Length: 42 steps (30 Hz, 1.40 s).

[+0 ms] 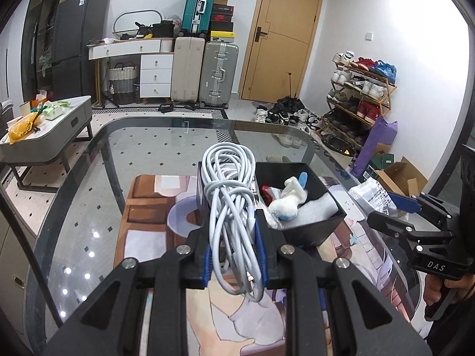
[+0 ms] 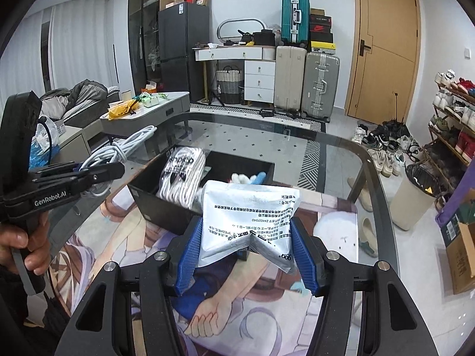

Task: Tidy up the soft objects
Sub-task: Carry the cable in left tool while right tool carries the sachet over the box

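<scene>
My left gripper is shut on a coiled white cable and holds it above the table, just left of a black bin. The bin holds a white plush toy, white foam and, in the right wrist view, packed white socks. My right gripper is shut on a silver printed pouch, held in front of the bin. The left gripper with the cable shows at the left of the right wrist view. The right gripper shows at the right of the left wrist view.
The bin stands on a printed mat on a glass table. Behind are a low coffee table, suitcases, a door and a shoe rack. A waste bin stands on the floor at right.
</scene>
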Available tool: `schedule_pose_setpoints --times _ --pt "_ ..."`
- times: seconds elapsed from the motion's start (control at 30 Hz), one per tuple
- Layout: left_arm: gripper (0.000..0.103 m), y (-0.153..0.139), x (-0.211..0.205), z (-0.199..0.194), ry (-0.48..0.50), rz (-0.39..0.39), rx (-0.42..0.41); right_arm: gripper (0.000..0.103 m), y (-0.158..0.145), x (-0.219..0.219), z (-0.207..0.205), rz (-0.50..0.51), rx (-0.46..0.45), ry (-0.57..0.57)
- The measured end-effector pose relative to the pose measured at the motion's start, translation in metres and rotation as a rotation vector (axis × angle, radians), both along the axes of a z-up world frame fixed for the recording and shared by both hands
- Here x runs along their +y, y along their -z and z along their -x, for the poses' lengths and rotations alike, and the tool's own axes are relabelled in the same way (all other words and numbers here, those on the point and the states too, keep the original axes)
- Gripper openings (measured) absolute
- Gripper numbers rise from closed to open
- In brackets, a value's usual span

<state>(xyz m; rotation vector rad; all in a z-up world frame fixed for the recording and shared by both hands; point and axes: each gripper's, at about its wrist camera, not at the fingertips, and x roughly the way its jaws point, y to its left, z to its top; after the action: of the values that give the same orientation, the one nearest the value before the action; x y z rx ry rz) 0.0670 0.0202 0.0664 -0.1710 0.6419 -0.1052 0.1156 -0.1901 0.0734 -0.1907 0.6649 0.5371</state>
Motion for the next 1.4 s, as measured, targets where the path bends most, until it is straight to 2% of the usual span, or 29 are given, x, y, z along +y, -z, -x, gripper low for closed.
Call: schedule_pose_setpoints --times 0.5,1.07,1.4 --pt "0.022 -0.009 -0.013 -0.030 0.060 -0.002 -0.009 0.058 -0.016 0.027 -0.032 0.016 -0.026 -0.043" --pt "0.022 0.008 -0.017 -0.073 0.100 0.014 0.047 0.058 0.010 0.055 -0.071 0.085 0.031 -0.089" --pt "0.022 0.015 -0.023 -0.085 0.129 0.005 0.072 0.058 0.024 0.066 -0.089 0.117 0.060 -0.112"
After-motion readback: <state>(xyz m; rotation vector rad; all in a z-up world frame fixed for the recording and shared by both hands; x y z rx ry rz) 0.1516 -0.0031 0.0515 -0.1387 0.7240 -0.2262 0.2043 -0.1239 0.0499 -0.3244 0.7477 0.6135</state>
